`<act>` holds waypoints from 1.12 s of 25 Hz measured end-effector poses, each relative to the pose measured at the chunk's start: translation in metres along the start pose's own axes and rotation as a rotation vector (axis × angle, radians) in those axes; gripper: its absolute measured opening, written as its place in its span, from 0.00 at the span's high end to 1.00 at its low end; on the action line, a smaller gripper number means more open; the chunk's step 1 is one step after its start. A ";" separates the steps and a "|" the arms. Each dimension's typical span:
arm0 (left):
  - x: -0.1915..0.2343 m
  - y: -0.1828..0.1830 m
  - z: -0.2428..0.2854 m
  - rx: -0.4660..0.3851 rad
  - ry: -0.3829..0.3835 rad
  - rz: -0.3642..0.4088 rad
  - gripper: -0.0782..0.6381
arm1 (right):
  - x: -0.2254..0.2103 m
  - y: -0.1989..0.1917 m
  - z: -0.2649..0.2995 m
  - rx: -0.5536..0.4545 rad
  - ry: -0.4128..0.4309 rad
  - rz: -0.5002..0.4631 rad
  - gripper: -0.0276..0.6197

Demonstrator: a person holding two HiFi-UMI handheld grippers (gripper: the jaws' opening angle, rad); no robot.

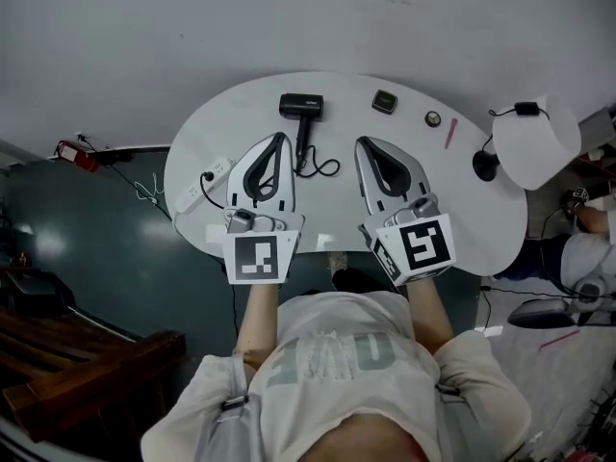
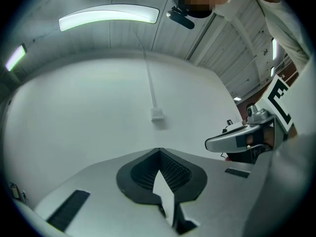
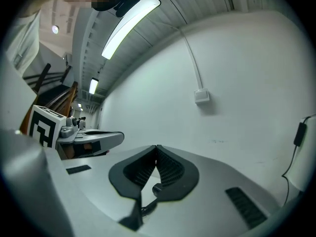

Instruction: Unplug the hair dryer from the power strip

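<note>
**A:** What are the grippers doing?

**B:** The left gripper (image 1: pixel 279 140) and right gripper (image 1: pixel 363 146) are both closed, jaws tip to tip, holding nothing. They hover side by side above the near half of the table (image 1: pixel 462 200).

**A:** Where is the dryer?

**B:** The dryer (image 1: pixel 301 107) lies at the table's 12 o'clock, just past the left gripper's tip. Its cord (image 1: pixel 322 167) loops between the grippers.

**A:** And the strip?

**B:** The strip (image 1: pixel 219 167) is at the table's 9 o'clock edge, left of the left gripper. A black plug (image 1: pixel 205 176) sits in it.

**A:** How far along is the task?

**B:** Seemingly not begun. The plug looks seated and untouched. Reaching, gripping and pulling are all left. I can't trace whether that plug is the dryer's.
</note>
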State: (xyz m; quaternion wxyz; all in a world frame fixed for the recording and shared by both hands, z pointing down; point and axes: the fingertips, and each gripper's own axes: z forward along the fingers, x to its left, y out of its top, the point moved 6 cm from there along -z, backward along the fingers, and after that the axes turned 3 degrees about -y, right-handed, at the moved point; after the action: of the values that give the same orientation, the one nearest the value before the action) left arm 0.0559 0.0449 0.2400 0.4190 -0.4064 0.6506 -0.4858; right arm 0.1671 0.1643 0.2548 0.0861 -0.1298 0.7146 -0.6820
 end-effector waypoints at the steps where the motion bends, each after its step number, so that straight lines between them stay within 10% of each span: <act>1: 0.002 -0.001 0.009 0.000 0.012 0.004 0.87 | -0.006 0.000 0.008 -0.004 0.014 0.003 0.93; 21: 0.050 -0.005 0.068 0.002 0.071 0.032 0.87 | -0.023 0.004 0.092 0.009 0.132 0.068 0.93; 28: 0.092 -0.006 0.035 0.052 0.218 0.066 0.87 | 0.022 0.006 0.133 -0.007 0.322 0.071 0.93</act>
State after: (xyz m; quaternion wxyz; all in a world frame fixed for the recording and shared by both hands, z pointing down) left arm 0.0599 -0.0521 0.2259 0.3720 -0.3186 0.6926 -0.5296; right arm 0.1856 0.0312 0.2431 -0.0059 0.0062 0.7256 -0.6880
